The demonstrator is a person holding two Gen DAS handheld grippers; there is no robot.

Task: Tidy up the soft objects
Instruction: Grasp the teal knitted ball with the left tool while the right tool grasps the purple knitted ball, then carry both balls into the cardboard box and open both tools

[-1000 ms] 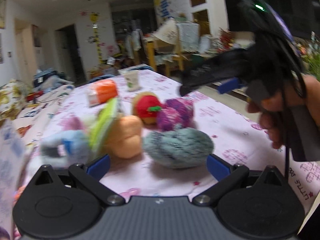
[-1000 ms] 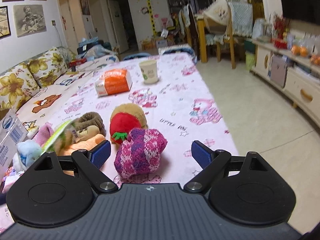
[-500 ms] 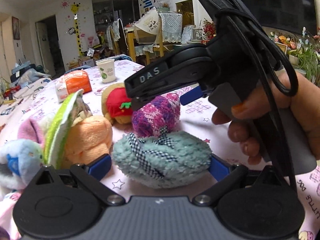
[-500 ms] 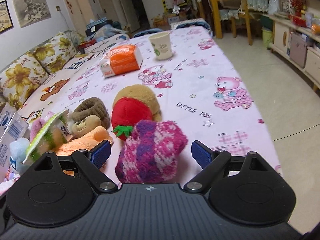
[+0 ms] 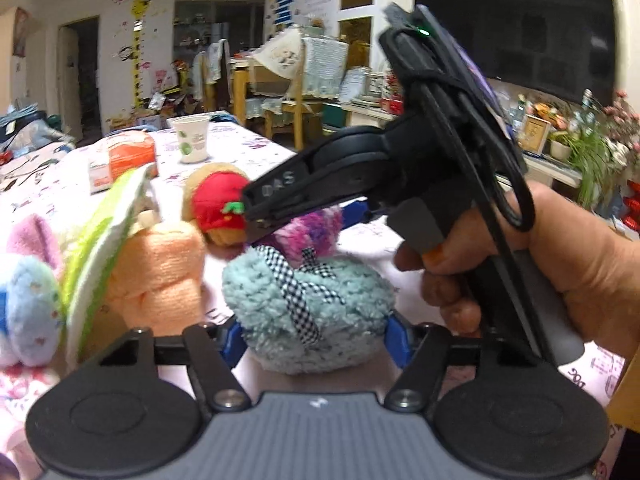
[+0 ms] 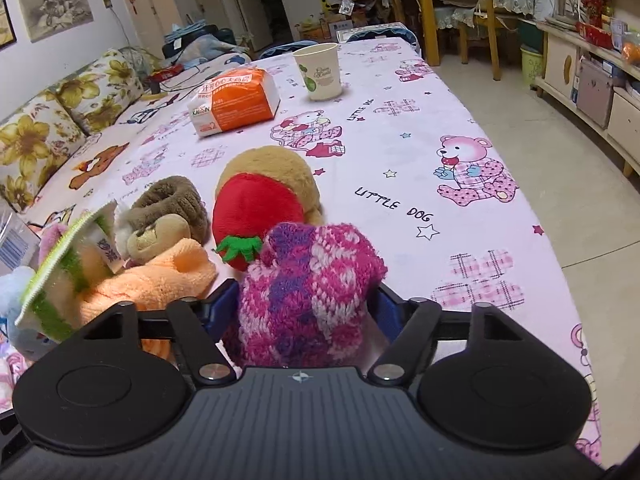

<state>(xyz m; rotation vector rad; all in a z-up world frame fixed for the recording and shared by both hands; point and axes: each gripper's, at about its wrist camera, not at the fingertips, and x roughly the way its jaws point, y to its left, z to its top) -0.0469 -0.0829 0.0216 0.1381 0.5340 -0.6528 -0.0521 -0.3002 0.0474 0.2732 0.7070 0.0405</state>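
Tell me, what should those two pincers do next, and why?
Probably lift. The left gripper has just been closing onto the pale blue fuzzy bundle, the right gripper onto the pink knitted bundle; blue pads flank each, both bundles on the tablecloth.

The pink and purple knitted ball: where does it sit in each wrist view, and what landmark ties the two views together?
Left wrist: the pink and purple knitted ball is at centre, behind the teal fluffy ball and partly hidden by the right gripper.
Right wrist: low centre, between the gripper's blue pads, which press its sides.
Shared landmark: the red strawberry plush just behind it.
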